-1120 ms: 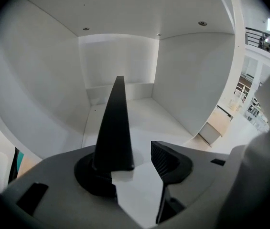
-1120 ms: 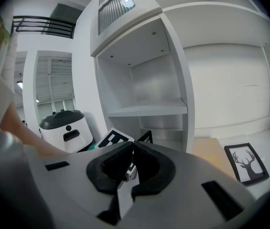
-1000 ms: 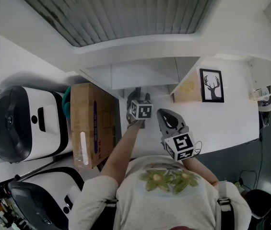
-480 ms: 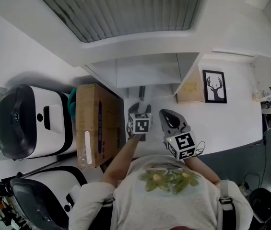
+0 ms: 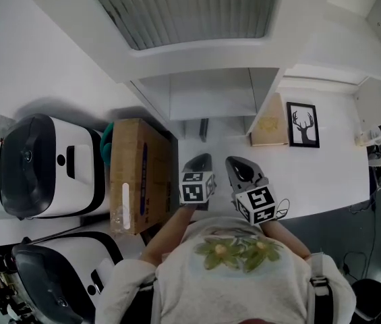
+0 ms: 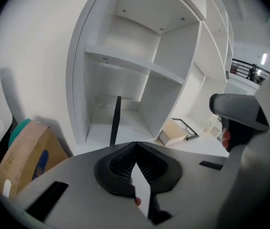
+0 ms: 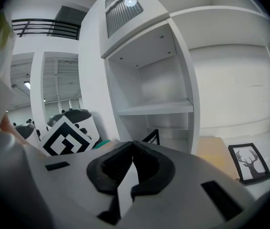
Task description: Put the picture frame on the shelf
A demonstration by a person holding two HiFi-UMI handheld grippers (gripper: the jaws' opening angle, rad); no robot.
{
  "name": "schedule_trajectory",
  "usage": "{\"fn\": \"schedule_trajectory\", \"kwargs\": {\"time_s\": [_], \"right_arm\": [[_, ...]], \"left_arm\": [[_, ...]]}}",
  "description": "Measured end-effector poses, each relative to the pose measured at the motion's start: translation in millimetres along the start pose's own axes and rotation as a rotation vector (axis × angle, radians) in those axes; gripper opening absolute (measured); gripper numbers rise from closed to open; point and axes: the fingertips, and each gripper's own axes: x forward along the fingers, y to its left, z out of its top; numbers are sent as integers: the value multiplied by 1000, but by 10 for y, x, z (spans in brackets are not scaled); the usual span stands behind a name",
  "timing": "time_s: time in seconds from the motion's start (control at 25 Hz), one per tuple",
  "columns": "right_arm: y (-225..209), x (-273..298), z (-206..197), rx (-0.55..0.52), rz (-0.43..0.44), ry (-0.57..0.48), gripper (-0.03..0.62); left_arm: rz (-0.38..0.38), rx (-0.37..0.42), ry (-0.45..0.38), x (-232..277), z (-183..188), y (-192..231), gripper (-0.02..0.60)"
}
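Left claw [image 6: 135, 146] back, newly shut; picture frame [image 6: 115, 120] beyond.

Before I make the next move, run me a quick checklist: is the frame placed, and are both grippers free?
1. Black picture frame stands in the bottom compartment of the white shelf: ok.
2. Left gripper is clear of the frame; its jaws have just been closing, nothing between them: ok.
3. Right gripper shut and empty: ok.
4. Frame resting steadily: cannot tell, it is seen edge-on.
5. Deer picture shelved: not ok, it sits on the tabletop beside the shelf.
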Motion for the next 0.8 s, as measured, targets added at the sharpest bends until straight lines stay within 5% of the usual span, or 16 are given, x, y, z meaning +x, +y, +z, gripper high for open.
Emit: {"fn": "schedule_trajectory", "kwargs": {"time_s": [0.8], "right_arm": [[258,-153,-236,8,74,58,31]], "left_arm": [[12,5,-1,-449,-251,-92,29]]}}
